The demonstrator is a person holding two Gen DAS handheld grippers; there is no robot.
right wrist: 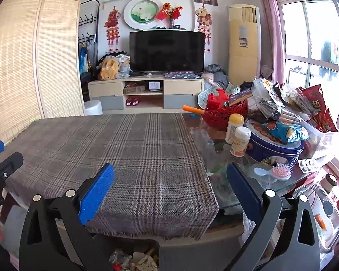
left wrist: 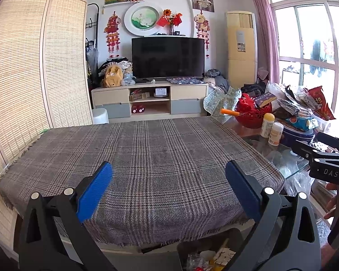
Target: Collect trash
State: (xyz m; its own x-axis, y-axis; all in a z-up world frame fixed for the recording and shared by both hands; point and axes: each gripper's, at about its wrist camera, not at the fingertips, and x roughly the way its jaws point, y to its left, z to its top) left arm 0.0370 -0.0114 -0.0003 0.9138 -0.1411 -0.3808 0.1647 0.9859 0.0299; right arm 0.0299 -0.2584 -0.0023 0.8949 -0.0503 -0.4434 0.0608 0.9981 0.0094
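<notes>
Both the left gripper (left wrist: 169, 187) and the right gripper (right wrist: 170, 188) hang wide apart and empty above the woven plaid cloth (left wrist: 147, 158), likely because its surface looks bare. The trash (right wrist: 135, 259), crumpled scraps, sits in the dark bin (right wrist: 128, 246) below the table's near edge.
</notes>
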